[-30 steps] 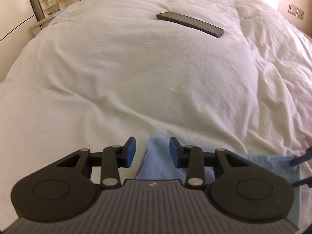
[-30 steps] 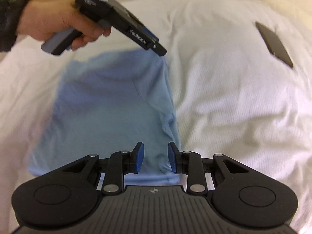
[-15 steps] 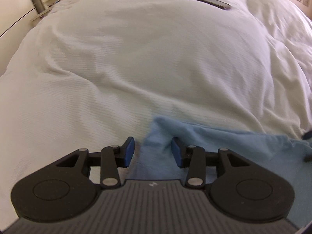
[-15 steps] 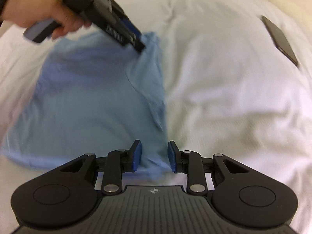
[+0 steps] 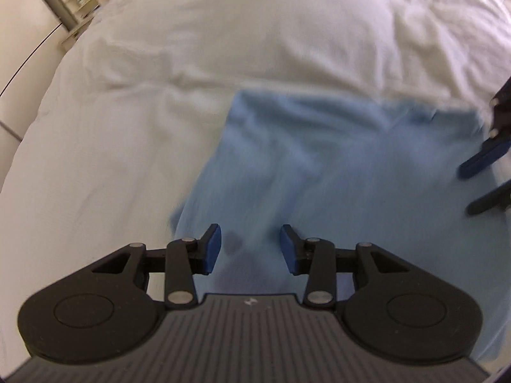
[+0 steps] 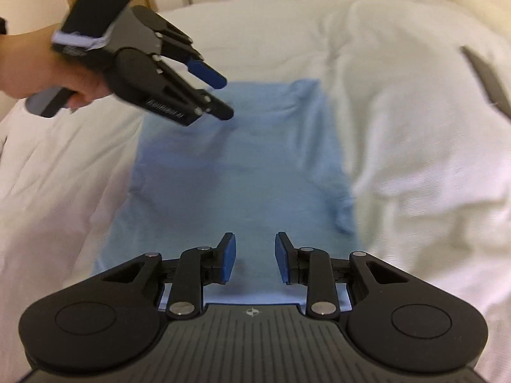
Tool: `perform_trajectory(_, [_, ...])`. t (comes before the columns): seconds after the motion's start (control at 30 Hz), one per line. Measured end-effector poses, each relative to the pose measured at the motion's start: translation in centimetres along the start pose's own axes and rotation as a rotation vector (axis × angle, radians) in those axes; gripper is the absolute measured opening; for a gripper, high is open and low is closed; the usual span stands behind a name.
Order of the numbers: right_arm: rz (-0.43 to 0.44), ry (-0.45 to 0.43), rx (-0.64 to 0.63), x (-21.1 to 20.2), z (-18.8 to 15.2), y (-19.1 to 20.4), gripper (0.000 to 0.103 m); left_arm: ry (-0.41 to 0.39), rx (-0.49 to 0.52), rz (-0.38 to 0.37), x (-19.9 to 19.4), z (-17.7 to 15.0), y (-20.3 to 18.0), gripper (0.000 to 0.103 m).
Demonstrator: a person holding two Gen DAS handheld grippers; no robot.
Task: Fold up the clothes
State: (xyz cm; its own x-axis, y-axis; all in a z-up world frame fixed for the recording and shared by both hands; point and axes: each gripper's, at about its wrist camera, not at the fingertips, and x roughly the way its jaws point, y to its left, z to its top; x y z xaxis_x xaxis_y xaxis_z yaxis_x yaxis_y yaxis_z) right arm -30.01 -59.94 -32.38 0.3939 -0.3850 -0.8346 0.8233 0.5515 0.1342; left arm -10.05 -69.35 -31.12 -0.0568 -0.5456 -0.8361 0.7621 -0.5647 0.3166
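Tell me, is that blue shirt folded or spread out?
Folded, it seems: the light blue shirt lies as a neat rectangle on the white duvet, no sleeves sticking out.

Open white bed with little in the way.
White duvet [image 6: 399,102] lies bare around the blue garment [image 6: 242,172]; only a dark flat object [image 6: 487,79] sits far off, right gripper's side.

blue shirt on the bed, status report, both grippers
Left gripper open, nothing between pads. Right gripper open, empty. Light blue shirt flat on white duvet. Dark phone off to the side, not in the way.
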Motion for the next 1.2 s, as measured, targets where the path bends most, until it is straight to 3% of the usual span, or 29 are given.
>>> perform_trajectory(0.2, [-0.021,0.078,-0.007,0.0,-2.4,-0.8,0.031,0.043,-0.110,0.086,1.1,-3.0,3.1,0.039])
perform_trajectory(0.37, [-0.054,0.119,-0.002,-2.1,-4.0,-1.6,0.032,0.047,-0.138,0.125,-1.7,-4.6,3.8,0.037])
perform_trajectory(0.6, [-0.050,0.075,-0.071,-4.7,-3.5,-0.6,0.033,0.017,-0.156,0.085,-6.9,-6.5,-0.7,0.037])
perform_trajectory(0.73, [-0.025,0.071,-0.129,-3.8,-3.1,0.4,0.033,0.018,-0.161,0.061,-6.2,-6.5,-3.9,0.037])
perform_trajectory(0.93, [-0.014,0.075,-0.211,-3.2,-2.6,-0.3,0.034,0.057,-0.193,0.067,-4.9,-7.0,-5.8,0.038])
perform_trajectory(1.07, [-0.041,0.045,-0.336,-4.8,-2.5,-1.5,0.043,0.047,-0.183,0.099,-9.0,-7.6,-7.6,0.052])
perform_trajectory(1.2, [-0.057,0.039,-0.537,-5.4,-3.5,-1.9,0.045,0.027,-0.096,0.054,-13.0,-7.8,-12.1,0.060])
